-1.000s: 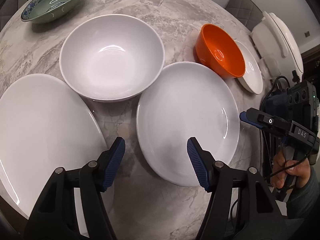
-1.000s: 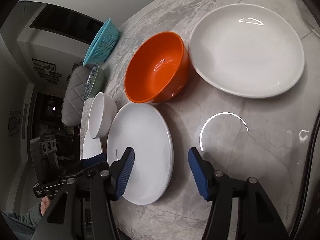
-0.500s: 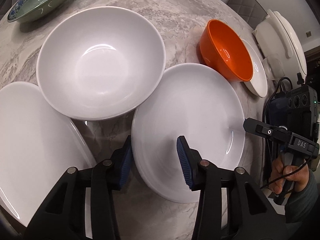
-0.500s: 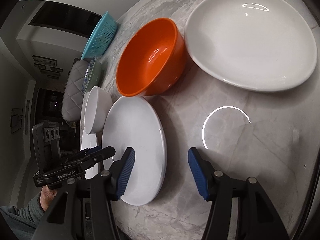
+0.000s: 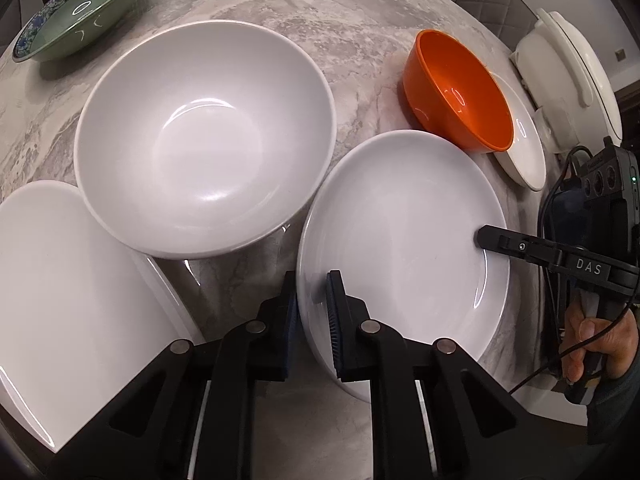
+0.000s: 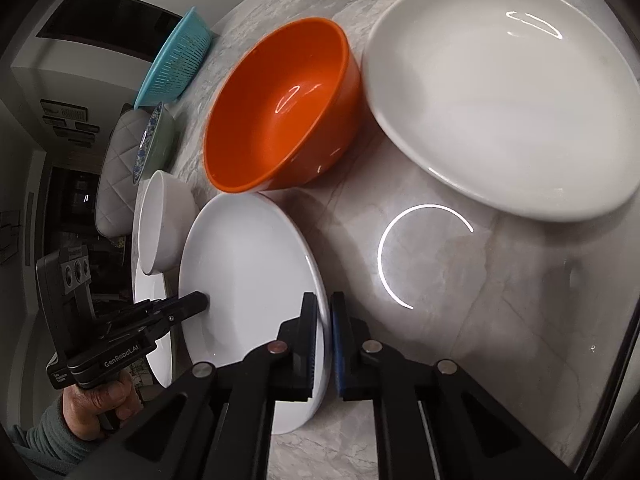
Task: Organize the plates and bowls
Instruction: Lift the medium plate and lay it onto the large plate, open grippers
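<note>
Marble table point(image 5: 360, 16), grey-veined, under everything.

Large white plate point(image 5: 60, 300) at the near left edge of the left wrist view, partly cut off by the frame.

Big white bowl point(image 5: 204, 136) just beyond, its rim overlapping that plate's edge; seen side-on in the right wrist view point(image 6: 160, 224).

Middle white plate point(image 5: 404, 232) right of the big bowl, close to it and to the orange bowl; gripped on two opposite rims at once. In the right wrist view point(image 6: 248, 292), near edge seemingly raised a little off the marble (hard to be sure through the fisheye).

Another white plate point(image 6: 500, 96) far right on the table, beside the orange bowl; in the left wrist view point(image 5: 524, 148) partly hidden behind that bowl.

White lidded pot point(image 5: 568, 80) beyond, at the table's far right edge.

Orange bowl point(image 5: 460, 92) upright, between the middle plate and the far plate; also point(image 6: 280, 108).

Green patterned bowl point(image 5: 76, 20) far left, well apart from the rest.

Teal basket point(image 6: 176, 64) at the far end of the table.

Left gripper point(image 5: 312, 316) pinching the middle plate's left rim, one blue pad under, one over.

Right gripper point(image 6: 325, 344) clamped likewise on the opposite rim; its tip visible over the plate in the left wrist view point(image 5: 492, 238).
</note>
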`<state>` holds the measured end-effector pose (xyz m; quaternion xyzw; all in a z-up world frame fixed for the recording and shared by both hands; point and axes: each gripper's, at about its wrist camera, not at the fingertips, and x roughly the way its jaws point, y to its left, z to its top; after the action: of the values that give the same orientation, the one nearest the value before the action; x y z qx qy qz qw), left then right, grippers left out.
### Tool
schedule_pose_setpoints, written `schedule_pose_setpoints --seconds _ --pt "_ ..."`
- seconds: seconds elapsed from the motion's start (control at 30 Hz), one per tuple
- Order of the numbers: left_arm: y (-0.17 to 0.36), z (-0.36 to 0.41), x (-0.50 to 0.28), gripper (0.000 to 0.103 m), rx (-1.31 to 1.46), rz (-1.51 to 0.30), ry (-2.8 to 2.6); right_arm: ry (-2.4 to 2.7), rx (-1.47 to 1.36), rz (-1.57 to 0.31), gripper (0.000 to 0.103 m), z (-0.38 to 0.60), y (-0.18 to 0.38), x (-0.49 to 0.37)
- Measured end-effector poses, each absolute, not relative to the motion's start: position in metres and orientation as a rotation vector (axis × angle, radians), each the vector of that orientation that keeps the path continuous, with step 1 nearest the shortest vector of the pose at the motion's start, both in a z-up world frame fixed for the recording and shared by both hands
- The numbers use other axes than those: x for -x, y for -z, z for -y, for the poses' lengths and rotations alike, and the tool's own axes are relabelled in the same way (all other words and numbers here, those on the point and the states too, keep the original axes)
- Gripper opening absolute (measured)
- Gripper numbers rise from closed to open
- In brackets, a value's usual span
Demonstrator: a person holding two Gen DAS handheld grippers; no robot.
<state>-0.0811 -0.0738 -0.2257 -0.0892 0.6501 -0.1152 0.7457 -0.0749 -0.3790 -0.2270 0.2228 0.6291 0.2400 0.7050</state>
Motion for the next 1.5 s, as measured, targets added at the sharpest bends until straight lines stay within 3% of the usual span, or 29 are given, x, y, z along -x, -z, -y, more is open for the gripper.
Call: schedule_pose_setpoints --seconds 0.5,0.87,1.1,1.5 --pt "0.170 0.059 0.134 0.011 0.227 -1.400 0.323 -0.493 -0.513 -1.392 0.010 0.388 0.182 0.118" --pt "0.107 -0.091 0.200 0.011 0.316 -1.334 0.125 -0.709 -0.434 -1.423 0.010 0.266 0.151 0.141" --pt "0.132 -0.174 0.215 0.011 0.335 -1.355 0.041 -0.798 -0.340 -1.456 0.009 0.175 0.159 0.140" --pt "0.187 -0.192 0.189 0.011 0.242 -1.425 0.129 -0.666 -0.297 -1.522 0.011 0.134 0.199 0.123"
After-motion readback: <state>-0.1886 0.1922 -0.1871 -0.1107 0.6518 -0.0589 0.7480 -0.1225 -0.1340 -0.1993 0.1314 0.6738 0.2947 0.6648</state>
